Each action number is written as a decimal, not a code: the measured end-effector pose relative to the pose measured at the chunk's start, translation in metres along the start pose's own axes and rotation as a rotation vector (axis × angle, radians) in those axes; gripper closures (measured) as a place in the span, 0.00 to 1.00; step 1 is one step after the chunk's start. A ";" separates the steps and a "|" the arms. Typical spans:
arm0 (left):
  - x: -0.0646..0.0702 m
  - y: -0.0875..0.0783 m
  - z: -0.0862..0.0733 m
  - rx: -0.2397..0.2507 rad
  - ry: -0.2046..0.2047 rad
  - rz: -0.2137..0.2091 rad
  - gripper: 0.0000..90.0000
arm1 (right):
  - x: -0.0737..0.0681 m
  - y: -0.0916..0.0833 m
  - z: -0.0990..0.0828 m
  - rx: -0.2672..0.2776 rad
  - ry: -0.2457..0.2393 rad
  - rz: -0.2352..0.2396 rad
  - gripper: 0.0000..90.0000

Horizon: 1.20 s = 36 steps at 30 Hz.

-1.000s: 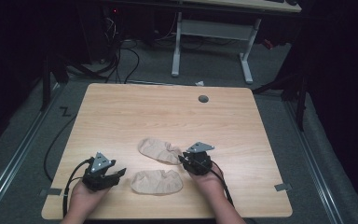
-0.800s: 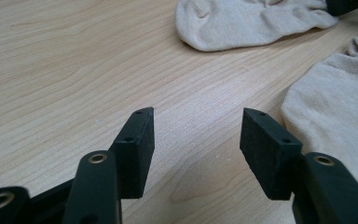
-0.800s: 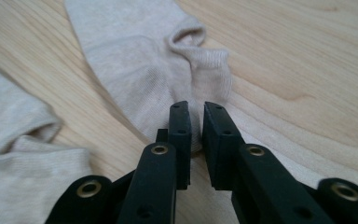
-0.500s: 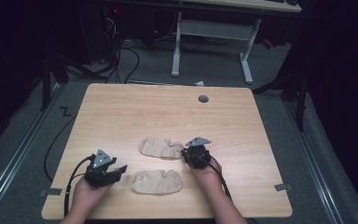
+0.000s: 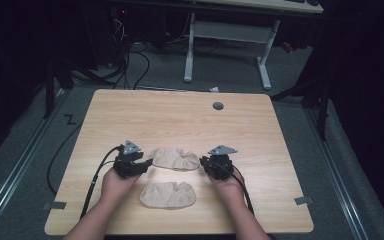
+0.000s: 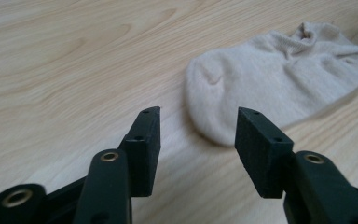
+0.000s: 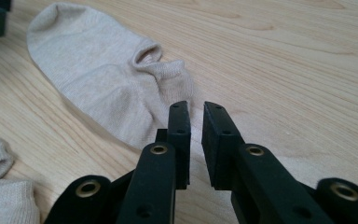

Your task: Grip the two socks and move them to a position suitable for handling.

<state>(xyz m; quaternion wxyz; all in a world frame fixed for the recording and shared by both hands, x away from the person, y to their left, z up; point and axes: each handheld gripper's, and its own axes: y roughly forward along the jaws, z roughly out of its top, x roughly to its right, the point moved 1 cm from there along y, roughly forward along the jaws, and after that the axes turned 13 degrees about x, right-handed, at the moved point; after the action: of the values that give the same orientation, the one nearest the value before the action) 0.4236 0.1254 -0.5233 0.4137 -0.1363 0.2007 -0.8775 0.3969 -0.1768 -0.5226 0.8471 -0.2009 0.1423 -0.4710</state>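
Beige far sock [image 5: 175, 158] flat mid-table between your grippers; near sock [image 5: 168, 194] just in front, untouched. Your left gripper [image 6: 198, 126] wide open at toe end, empty. Your right gripper [image 7: 196, 122] nearly closed at other end, gripping nothing. No grasp yet; everything left.

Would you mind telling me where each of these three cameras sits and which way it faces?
High view: fixed above the person's side, looking forward and down on the table; forearms, left gripper and right gripper show.
Left gripper view: rides on the left gripper, looking along its spread jaws at the farther sock.
Right gripper view: rides on the right gripper, jaws nearly together, at that sock's other end.
Shared: all three show the farther sock; the nearer sock lies closer to the person.
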 end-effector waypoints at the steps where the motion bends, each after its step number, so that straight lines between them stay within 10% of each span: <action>1: 0.001 0.004 0.002 -0.003 0.002 -0.001 0.58 | 0.000 0.000 0.000 0.004 0.004 0.002 0.89; 14: 0.005 0.024 0.003 -0.030 -0.013 0.030 0.86 | -0.007 0.029 0.003 -0.042 0.026 0.027 0.68; 23: 0.006 0.015 -0.003 -0.001 0.006 0.046 0.97 | -0.009 0.028 0.002 -0.048 0.013 0.030 0.92; 36: 0.014 -0.014 0.003 0.060 0.026 0.034 0.97 | -0.019 0.010 0.011 0.031 -0.028 0.043 0.93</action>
<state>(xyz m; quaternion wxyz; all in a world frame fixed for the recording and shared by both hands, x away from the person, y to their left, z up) 0.4066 0.1223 -0.5130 0.4298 -0.1089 0.1822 -0.8776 0.3991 -0.1531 -0.5168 0.8620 -0.1912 0.1273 -0.4519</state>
